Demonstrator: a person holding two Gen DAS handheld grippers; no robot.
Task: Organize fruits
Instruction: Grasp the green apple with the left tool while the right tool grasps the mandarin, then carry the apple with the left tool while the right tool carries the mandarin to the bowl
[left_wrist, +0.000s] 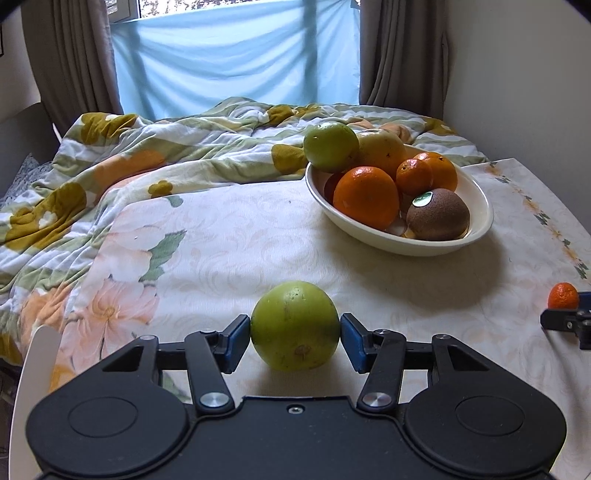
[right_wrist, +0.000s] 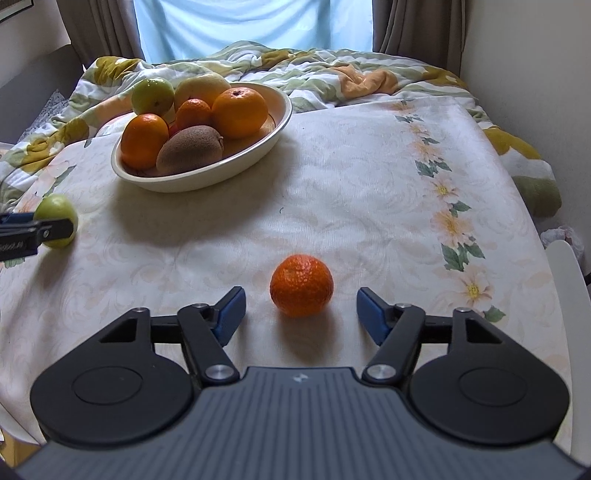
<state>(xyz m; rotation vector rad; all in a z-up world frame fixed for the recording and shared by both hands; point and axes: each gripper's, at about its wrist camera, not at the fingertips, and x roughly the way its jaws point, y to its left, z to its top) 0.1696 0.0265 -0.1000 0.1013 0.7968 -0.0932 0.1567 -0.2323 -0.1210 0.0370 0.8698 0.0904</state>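
Green apple (left_wrist: 294, 325) on tabletop (left_wrist: 229, 236), my left tool (left_wrist: 294, 334) clamped on its sides. Bowl (left_wrist: 476, 229) beyond already holds most fruit. Mandarin (right_wrist: 301, 285) loose on tabletop between pads of my half-open right tool (right_wrist: 301, 314), ungripped. Two fruits left to bowl.

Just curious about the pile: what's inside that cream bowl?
The cream bowl holds oranges, a kiwi, a green apple and a yellowish fruit. Something red underneath is mostly hidden.
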